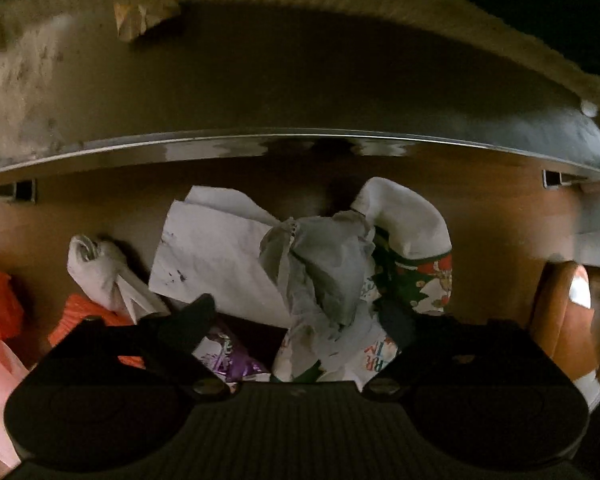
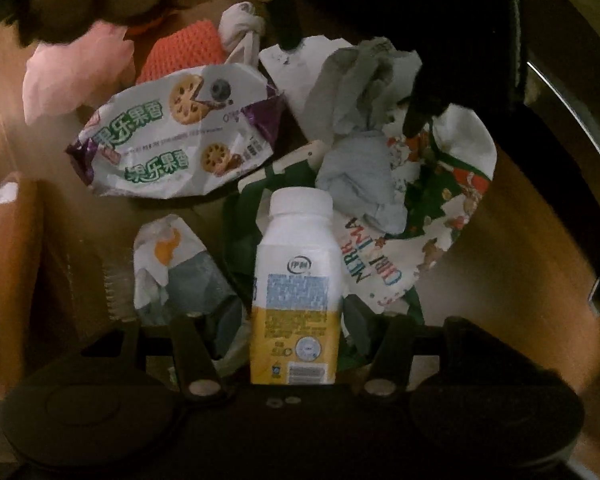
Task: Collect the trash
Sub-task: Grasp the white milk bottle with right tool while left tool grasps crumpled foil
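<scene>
Right gripper [image 2: 294,320]: jaws clamped on a white milk bottle [image 2: 296,280], one finger against each side of its lower yellow-labelled body, cap pointing away from the camera. The bottle is held above a heap of trash inside a brown box [image 2: 540,240]. Beneath and beyond it lie a biscuit wrapper [image 2: 180,132] with green lettering, a Christmas-print paper bag [image 2: 440,208], crumpled grey tissue [image 2: 364,184], and a small wrapper with an orange mark [image 2: 164,256].

Left gripper [image 1: 300,320]: jaws spread wide, grasping nothing, poised over the same heap; crumpled tissue [image 1: 324,264] sits between the fingers. It points towards the box's far wall [image 1: 260,80], with white paper [image 1: 216,248] and orange netting [image 1: 84,316] below.
</scene>
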`<state>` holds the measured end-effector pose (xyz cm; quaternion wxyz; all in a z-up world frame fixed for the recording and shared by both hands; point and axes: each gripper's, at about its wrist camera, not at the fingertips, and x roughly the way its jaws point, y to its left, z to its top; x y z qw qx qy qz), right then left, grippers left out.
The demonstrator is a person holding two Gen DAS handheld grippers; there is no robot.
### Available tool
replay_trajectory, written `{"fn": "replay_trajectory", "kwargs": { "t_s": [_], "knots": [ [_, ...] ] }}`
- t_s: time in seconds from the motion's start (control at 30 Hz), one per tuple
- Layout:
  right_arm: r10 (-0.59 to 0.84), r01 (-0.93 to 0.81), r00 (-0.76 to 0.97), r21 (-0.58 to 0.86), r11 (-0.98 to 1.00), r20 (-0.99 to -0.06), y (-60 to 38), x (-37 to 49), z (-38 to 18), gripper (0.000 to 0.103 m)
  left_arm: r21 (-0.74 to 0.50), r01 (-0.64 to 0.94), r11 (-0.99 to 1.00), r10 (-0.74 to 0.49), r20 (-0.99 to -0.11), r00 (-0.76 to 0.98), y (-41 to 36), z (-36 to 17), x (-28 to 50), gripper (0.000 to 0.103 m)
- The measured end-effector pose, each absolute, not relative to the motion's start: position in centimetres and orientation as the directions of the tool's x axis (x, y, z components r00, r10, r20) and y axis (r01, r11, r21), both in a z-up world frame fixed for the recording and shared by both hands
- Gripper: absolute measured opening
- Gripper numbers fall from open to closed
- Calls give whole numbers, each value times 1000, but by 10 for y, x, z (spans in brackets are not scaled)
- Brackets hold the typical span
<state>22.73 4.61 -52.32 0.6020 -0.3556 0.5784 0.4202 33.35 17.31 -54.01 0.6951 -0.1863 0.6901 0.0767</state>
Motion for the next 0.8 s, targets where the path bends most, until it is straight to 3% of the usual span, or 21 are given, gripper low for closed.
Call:
{"fn": "replay_trajectory", "kwargs": {
  "t_s": [0.23, 0.33, 0.8],
  "knots": [
    [115, -908, -9, 56, 415, -993, 48, 235, -525, 49, -177, -396, 901, -182, -983, 25, 177, -548, 332, 33],
    [119, -909, -2, 52, 414, -993, 50, 235, -522, 49, -191, -412, 891, -194, -980, 34, 180, -545, 329, 24],
    [111, -734, 25, 57, 677, -993, 31, 260, -444, 49, -204, -435, 877, -170, -979, 117, 180, -458, 291, 20]
  ]
}}
